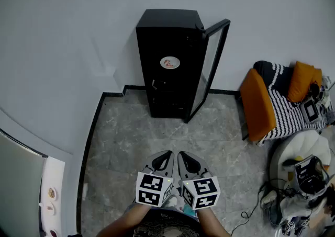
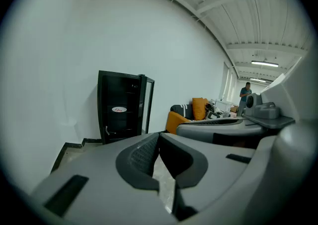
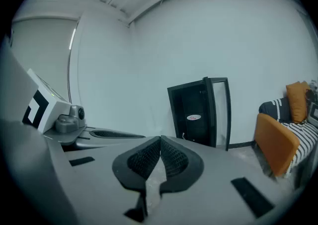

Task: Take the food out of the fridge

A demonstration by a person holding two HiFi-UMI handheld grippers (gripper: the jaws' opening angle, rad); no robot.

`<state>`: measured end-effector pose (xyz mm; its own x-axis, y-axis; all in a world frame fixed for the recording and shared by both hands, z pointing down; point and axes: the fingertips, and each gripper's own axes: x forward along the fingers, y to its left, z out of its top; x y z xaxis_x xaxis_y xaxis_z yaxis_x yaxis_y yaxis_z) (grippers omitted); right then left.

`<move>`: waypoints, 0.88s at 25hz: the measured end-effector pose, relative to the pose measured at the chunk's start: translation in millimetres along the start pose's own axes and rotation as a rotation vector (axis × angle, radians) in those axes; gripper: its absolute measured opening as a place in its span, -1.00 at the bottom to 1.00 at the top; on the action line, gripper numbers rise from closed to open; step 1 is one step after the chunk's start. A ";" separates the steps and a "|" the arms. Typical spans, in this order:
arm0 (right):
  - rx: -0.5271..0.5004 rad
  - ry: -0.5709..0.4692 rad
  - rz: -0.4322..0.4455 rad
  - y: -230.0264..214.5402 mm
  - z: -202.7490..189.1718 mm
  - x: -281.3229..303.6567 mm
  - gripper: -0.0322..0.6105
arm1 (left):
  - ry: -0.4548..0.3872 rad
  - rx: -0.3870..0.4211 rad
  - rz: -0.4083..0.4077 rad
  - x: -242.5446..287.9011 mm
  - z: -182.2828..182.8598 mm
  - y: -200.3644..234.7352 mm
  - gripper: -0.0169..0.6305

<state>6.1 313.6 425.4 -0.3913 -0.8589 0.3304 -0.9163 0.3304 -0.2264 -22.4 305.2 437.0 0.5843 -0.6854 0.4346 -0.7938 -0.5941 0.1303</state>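
Observation:
A tall black fridge point(image 1: 170, 63) stands against the far wall with its glass door point(image 1: 213, 66) swung open to the right. A white plate of food point(image 1: 170, 63) rests on a shelf inside; the same plate point(image 2: 119, 110) point(image 3: 194, 117) shows in both gripper views. My left gripper point(image 1: 167, 154) and right gripper point(image 1: 182, 155) hang side by side near the bottom of the head view, well short of the fridge. Both are shut with nothing between the jaws. The left gripper point(image 2: 159, 137) and the right gripper point(image 3: 160, 142) point toward the fridge.
An orange and striped sofa point(image 1: 277, 100) stands right of the fridge. Cables and equipment point(image 1: 306, 178) clutter the floor at the far right. A white counter point(image 1: 49, 194) with small items sits at the lower left. Grey stone floor point(image 1: 136, 136) lies between me and the fridge.

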 end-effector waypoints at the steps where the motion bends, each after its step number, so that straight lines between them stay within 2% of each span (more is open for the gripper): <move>1: 0.001 0.002 0.000 -0.7 -1.6 -0.8 -0.83 | 0.001 -0.004 0.000 0.1 -1.3 -0.9 -0.91; 10: -0.002 0.004 0.006 -12.7 -2.0 5.9 -0.83 | -0.004 -0.017 0.014 11.1 1.3 0.1 -0.91; 17: -0.014 0.013 0.016 -15.8 4.8 28.2 -0.83 | -0.009 -0.036 0.025 26.9 8.7 20.1 -0.91; 22: -0.015 0.024 -0.002 -27.6 11.5 53.5 -0.83 | -0.013 -0.040 0.005 50.9 20.4 37.2 -0.91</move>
<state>11.4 254.1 438.8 -0.3914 -0.8501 0.3524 -0.9181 0.3347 -0.2123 -18.8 239.6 445.8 0.5824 -0.6938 0.4237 -0.8025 -0.5737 0.1637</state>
